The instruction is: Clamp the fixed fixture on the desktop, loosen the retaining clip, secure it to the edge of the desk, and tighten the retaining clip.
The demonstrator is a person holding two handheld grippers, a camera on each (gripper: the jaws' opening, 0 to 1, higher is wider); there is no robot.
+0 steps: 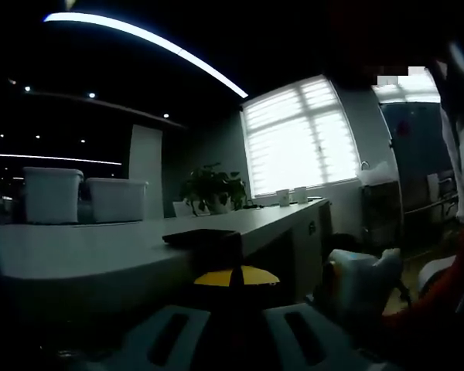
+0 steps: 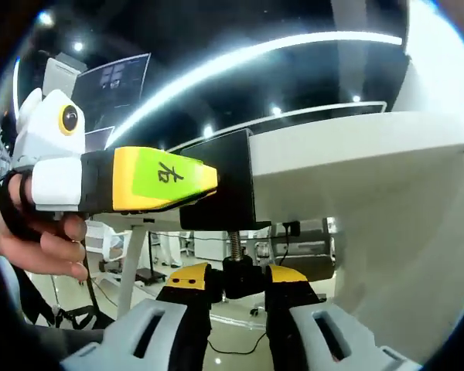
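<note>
Right gripper (image 2: 237, 280) pinches the screw knob (image 2: 237, 269) under the clamp (image 2: 226, 182); left gripper (image 2: 205, 179) grips the clamp itself. Over-loosening risks dropping it off the desk (image 2: 387, 154).

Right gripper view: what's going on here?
A person is fitting a black clamp onto the edge of a white desk. The left gripper, coming in from the left in a hand, holds the clamp body on the desk edge. The right gripper is under the desk, its fingers closed on the black knob of the clamp's screw. In the left gripper view the clamp sits on the desktop.
</note>
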